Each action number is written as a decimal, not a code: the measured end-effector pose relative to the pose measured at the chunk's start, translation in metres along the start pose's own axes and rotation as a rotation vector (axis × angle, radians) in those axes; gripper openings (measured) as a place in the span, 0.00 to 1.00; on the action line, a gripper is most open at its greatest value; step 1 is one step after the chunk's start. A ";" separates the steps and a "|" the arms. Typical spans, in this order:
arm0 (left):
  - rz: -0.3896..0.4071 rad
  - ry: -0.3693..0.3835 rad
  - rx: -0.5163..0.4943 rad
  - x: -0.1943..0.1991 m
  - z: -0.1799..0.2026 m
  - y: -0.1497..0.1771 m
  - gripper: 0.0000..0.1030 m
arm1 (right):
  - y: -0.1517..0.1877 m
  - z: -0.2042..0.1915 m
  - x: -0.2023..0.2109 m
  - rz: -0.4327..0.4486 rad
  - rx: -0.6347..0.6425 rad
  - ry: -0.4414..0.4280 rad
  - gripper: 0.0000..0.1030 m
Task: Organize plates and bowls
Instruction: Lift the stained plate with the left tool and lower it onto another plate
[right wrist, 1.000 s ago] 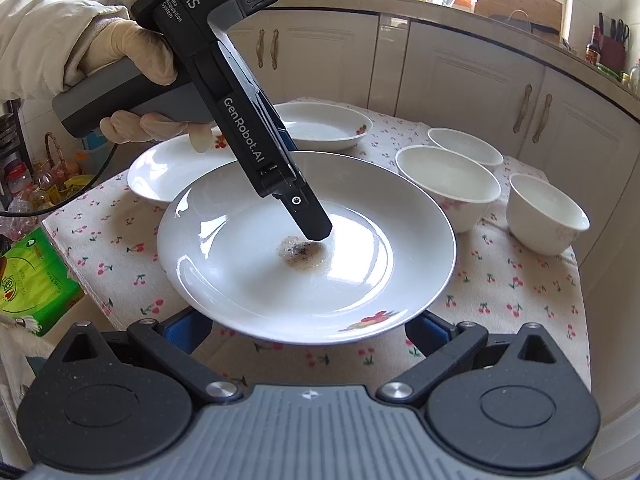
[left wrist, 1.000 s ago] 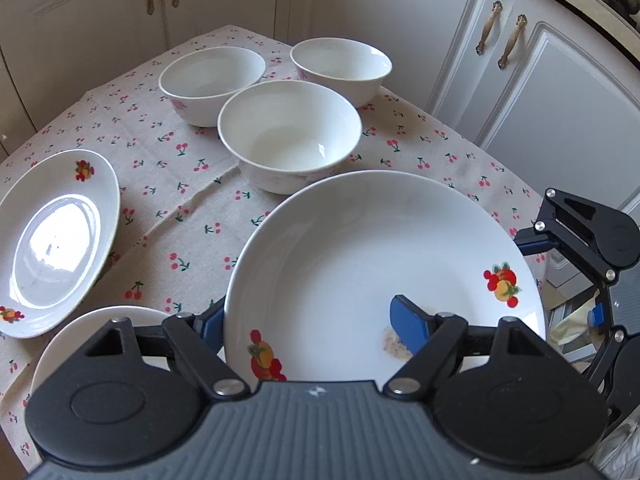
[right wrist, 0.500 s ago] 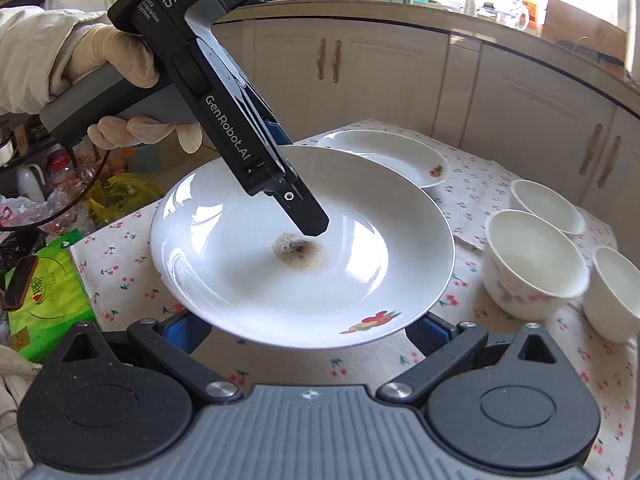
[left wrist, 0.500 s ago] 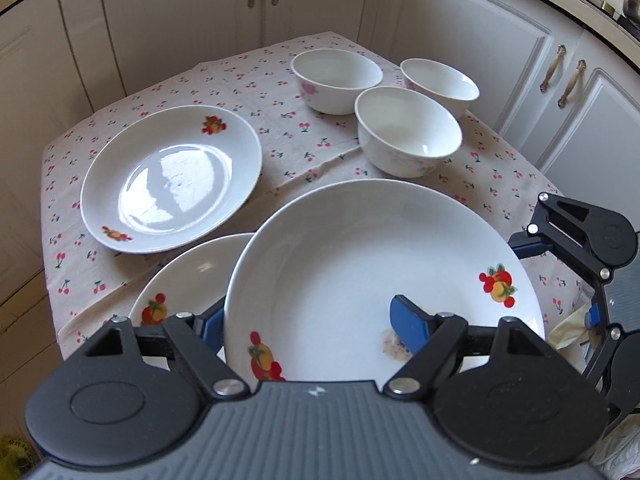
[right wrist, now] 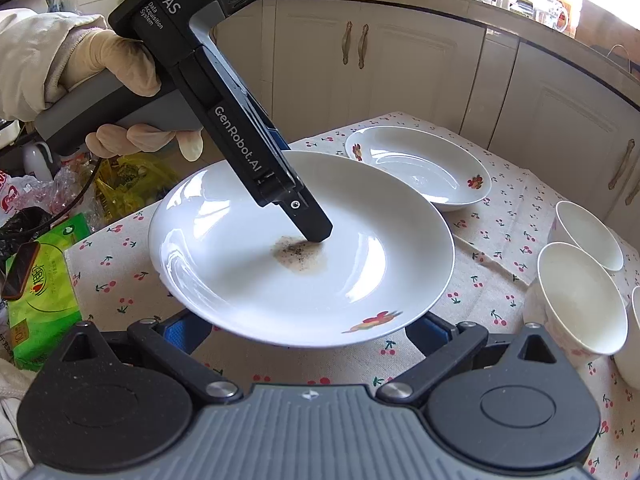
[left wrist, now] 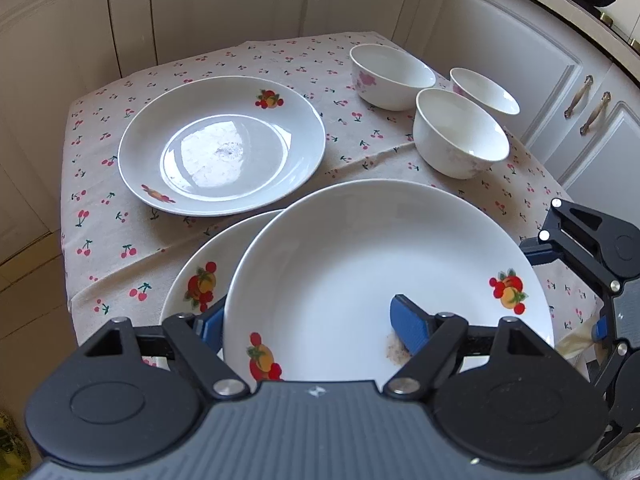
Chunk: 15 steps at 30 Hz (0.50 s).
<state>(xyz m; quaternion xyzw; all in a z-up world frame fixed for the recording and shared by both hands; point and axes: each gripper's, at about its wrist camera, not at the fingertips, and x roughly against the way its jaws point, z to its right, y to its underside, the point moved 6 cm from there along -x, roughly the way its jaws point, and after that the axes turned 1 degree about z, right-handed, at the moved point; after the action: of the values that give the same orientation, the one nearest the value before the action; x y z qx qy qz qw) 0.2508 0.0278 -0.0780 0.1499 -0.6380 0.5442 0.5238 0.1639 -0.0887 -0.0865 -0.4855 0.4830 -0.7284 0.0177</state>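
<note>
Small kitchen, cream cabinets all round, low table under a cherry-print cloth [left wrist: 132, 240]. The carried plate [left wrist: 360, 264] (white, fruit decals, brownish speckled smear mid-well) is up off the cloth, pinched at its near rim by the left gripper [left wrist: 308, 322]: one blue pad on top inside the well, the other under the rim. So clenched on the plate. It hangs partly over a second plate [left wrist: 196, 276] lying on the cloth; a third plate [left wrist: 222, 144] sits just beyond, apart from both. Three bowls [left wrist: 460, 132] cluster at the far right of the table.

Risks: single-edge pinch on glazed china, so the far side could droop or slip out if the wrist rolls; setting down off-centre on the plate below could chip or skid it; the smear would transfer if stacked under another plate.

The right gripper [right wrist: 300, 330] has its blue pads wide either side beneath the plate's rim, and I can't tell whether they touch it (looks released, empty). Lower plate mostly hidden. Third bowl cut by the frame edge in the right wrist view. Clutter left of table unreadable.
</note>
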 end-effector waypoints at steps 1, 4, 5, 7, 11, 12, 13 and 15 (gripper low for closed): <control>0.001 0.005 0.003 -0.001 -0.002 0.000 0.79 | -0.002 0.000 -0.002 -0.006 0.000 0.002 1.00; 0.002 0.016 0.019 -0.002 -0.006 0.000 0.79 | -0.004 -0.003 -0.003 -0.023 0.001 0.008 1.00; 0.001 0.018 0.024 -0.003 -0.007 0.001 0.79 | -0.004 -0.004 -0.004 -0.028 0.004 0.011 1.00; 0.003 0.023 0.034 -0.004 -0.010 0.001 0.79 | -0.006 -0.005 -0.006 -0.042 0.003 0.013 1.00; 0.001 0.030 0.056 -0.006 -0.016 0.002 0.79 | -0.008 -0.008 -0.009 -0.057 -0.004 0.011 1.00; -0.001 0.031 0.059 -0.006 -0.017 0.002 0.79 | -0.009 -0.008 -0.010 -0.061 -0.006 0.011 1.00; -0.002 0.031 0.063 -0.007 -0.017 0.003 0.79 | -0.009 -0.008 -0.011 -0.064 -0.009 0.011 1.00; -0.004 0.034 0.072 -0.008 -0.019 0.003 0.79 | -0.010 -0.009 -0.012 -0.069 -0.010 0.018 1.00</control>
<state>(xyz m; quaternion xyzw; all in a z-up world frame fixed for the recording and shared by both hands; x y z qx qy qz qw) 0.2610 0.0419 -0.0886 0.1607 -0.6088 0.5683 0.5297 0.1678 -0.0712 -0.0876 -0.4955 0.4698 -0.7305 -0.0140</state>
